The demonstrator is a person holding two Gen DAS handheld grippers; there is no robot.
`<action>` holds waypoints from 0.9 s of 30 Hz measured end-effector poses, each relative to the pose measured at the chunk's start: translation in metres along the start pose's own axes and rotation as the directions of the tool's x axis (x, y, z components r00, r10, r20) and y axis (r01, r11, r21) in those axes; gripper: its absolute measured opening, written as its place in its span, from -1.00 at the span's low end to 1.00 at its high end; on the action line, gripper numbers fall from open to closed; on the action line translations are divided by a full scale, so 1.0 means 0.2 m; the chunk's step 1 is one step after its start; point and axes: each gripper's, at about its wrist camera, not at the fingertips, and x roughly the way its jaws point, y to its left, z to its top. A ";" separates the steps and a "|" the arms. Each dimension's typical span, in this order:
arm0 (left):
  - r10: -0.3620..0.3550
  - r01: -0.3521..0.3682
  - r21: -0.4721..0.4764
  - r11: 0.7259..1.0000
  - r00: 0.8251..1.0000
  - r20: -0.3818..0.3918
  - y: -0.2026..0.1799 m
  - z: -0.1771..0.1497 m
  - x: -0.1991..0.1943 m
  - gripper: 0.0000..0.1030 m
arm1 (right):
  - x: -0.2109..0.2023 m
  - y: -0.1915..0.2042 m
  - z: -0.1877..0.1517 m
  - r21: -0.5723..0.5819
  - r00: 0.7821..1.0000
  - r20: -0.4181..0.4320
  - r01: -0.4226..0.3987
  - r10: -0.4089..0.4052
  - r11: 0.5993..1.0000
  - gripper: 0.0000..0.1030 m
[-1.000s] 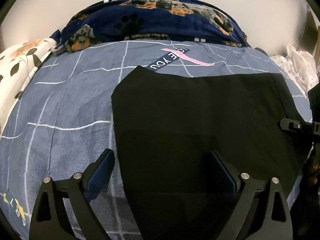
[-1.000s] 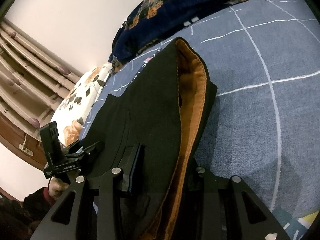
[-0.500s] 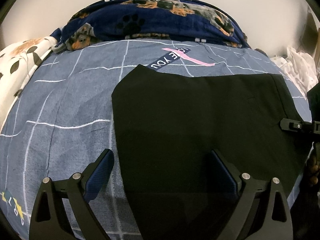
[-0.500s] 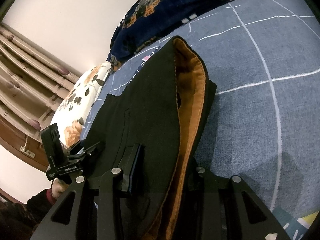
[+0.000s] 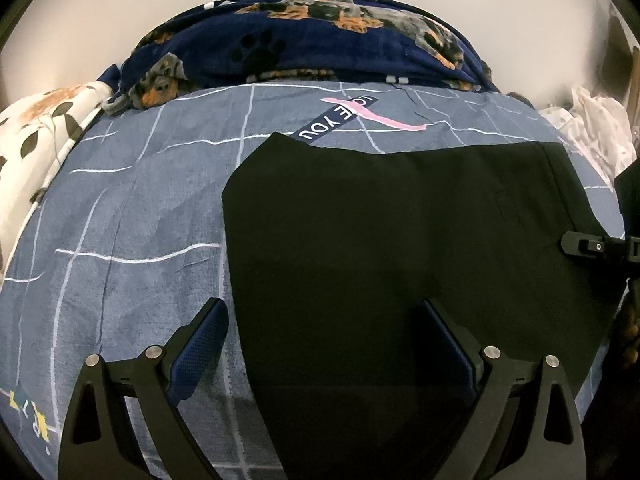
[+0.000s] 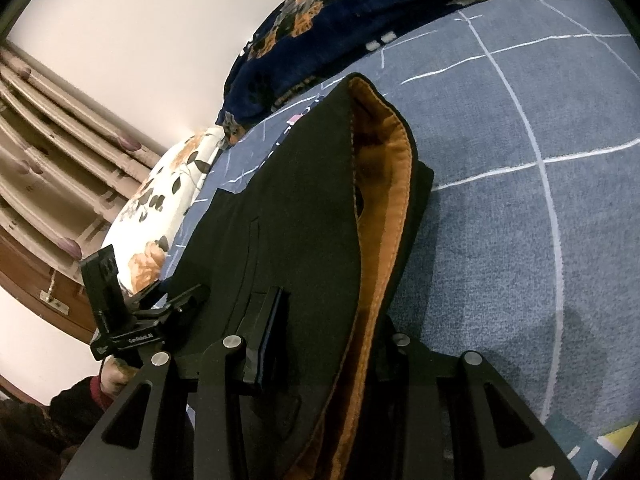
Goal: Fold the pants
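Black pants (image 5: pixel 380 240) lie flat in a wide folded rectangle on a blue bedspread (image 5: pixel 140 220) with white grid lines. My left gripper (image 5: pixel 322 340) is open, its blue pads spread wide over the near left edge of the pants. In the right wrist view the waistband end of the pants (image 6: pixel 288 220) is raised and shows its orange lining (image 6: pixel 384 184). My right gripper (image 6: pixel 326 340) is shut on that layer of fabric. The right gripper's tip (image 5: pixel 592 246) shows at the pants' right edge in the left wrist view.
A navy dog-print blanket (image 5: pixel 320 40) is piled along the far side of the bed. A white floral pillow (image 5: pixel 36 128) lies at the left and white cloth (image 5: pixel 592 128) at the right. A person's hand (image 6: pixel 116 376) holds the left gripper's body (image 6: pixel 132 320).
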 end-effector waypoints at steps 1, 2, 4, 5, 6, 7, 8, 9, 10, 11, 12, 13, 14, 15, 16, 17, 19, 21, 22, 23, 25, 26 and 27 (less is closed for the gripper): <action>0.002 -0.002 0.002 1.000 1.000 0.000 0.00 0.00 0.00 0.86 | 0.00 0.00 0.00 0.000 1.000 -0.002 0.002 -0.002 1.000 -0.43; 0.002 -0.002 0.002 1.000 1.000 0.005 0.00 -0.01 -0.01 0.86 | 0.00 0.00 0.00 -0.001 1.000 -0.002 0.005 -0.005 1.000 -0.43; 0.005 -0.005 0.004 1.000 1.000 0.005 0.00 -0.01 -0.01 0.86 | 0.00 0.00 -0.01 0.003 1.000 -0.002 0.006 -0.006 1.000 -0.43; 0.005 -0.005 0.003 1.000 1.000 0.004 0.00 -0.01 -0.01 0.87 | 0.00 0.01 -0.01 0.003 1.000 -0.003 0.006 -0.006 1.000 -0.43; 0.005 -0.005 0.002 1.000 1.000 0.006 0.00 -0.01 -0.01 0.87 | 0.00 0.01 -0.01 0.002 1.000 -0.003 0.007 -0.007 1.000 -0.43; 0.004 -0.004 0.002 1.000 1.000 0.007 0.00 -0.01 -0.01 0.87 | 0.00 0.01 -0.01 0.002 1.000 -0.003 0.009 -0.009 1.000 -0.43; 0.003 -0.003 0.003 1.000 1.000 0.007 0.00 -0.01 -0.01 0.87 | 0.00 0.00 -0.01 0.002 1.000 -0.003 0.011 -0.011 1.000 -0.43; 0.003 -0.003 0.002 1.000 1.000 0.006 0.00 -0.01 -0.01 0.87 | 0.00 0.01 -0.01 0.003 1.000 -0.003 0.012 -0.012 1.000 -0.43; 0.002 -0.002 0.001 1.000 1.000 0.005 0.00 -0.01 -0.01 0.88 | 0.00 0.00 -0.01 0.006 1.000 -0.005 0.010 -0.009 1.000 -0.42; 0.003 -0.003 0.001 1.000 1.000 0.005 0.00 -0.01 0.00 0.88 | 0.00 0.00 0.00 0.009 1.000 -0.006 0.007 -0.007 1.000 -0.42; 0.005 -0.005 0.002 1.000 1.000 0.005 0.00 -0.01 0.00 0.89 | 0.00 0.00 -0.01 0.013 1.000 -0.007 0.004 -0.004 1.000 -0.42; 0.008 -0.008 0.001 1.000 1.000 0.004 0.00 -0.01 0.00 0.90 | 0.00 -0.01 0.00 0.015 1.000 -0.008 0.001 -0.001 1.000 -0.41; 0.012 -0.012 0.002 1.000 1.000 0.004 -0.01 -0.01 -0.01 0.90 | 0.00 -0.01 0.00 0.015 1.000 -0.009 0.001 -0.001 1.000 -0.41; 0.016 -0.016 0.005 1.000 1.000 0.005 -0.01 -0.01 0.00 0.91 | 0.00 -0.01 0.00 0.015 1.000 -0.011 0.000 0.000 1.000 -0.41; 0.020 -0.020 0.008 1.000 1.000 0.006 -0.01 -0.01 0.00 0.91 | 0.00 -0.01 0.00 0.013 1.000 -0.012 0.000 0.000 1.000 -0.41; 0.024 -0.025 0.011 1.000 1.000 0.007 -0.01 -0.01 0.00 0.91 | 0.00 -0.01 0.00 0.010 1.000 -0.012 -0.001 0.001 1.000 -0.41; 0.035 -0.035 0.017 0.999 0.999 0.009 -0.02 0.00 0.00 0.93 | 0.00 -0.01 0.00 0.008 1.000 -0.013 -0.004 0.004 1.000 -0.41; 0.043 -0.043 0.021 0.999 0.999 0.011 -0.02 0.00 0.00 0.93 | 0.00 -0.01 0.00 0.007 1.000 -0.012 -0.010 0.010 1.000 -0.41; 0.045 -0.046 0.023 0.999 0.999 0.012 -0.02 0.00 0.00 0.94 | 0.00 -0.01 0.00 0.005 1.000 -0.011 -0.010 0.010 1.000 -0.41; 0.049 -0.049 0.026 0.998 0.999 0.013 -0.03 0.00 -0.01 0.94 | 0.00 -0.01 -0.01 0.003 1.000 -0.009 -0.011 0.011 1.000 -0.41; 0.050 -0.051 0.027 0.998 0.999 0.013 -0.02 0.00 0.00 0.94 | 0.00 -0.01 -0.01 0.001 1.000 -0.006 -0.013 0.013 1.000 -0.41; 0.050 -0.051 0.027 0.998 0.999 0.013 -0.02 0.00 0.00 0.94 | 0.00 -0.01 -0.01 -0.001 1.000 -0.005 -0.014 0.014 1.000 -0.41; 0.049 -0.050 0.026 0.998 0.999 0.012 -0.02 0.00 0.00 0.94 | 0.00 -0.01 0.00 -0.001 1.000 -0.006 -0.013 0.013 1.000 -0.41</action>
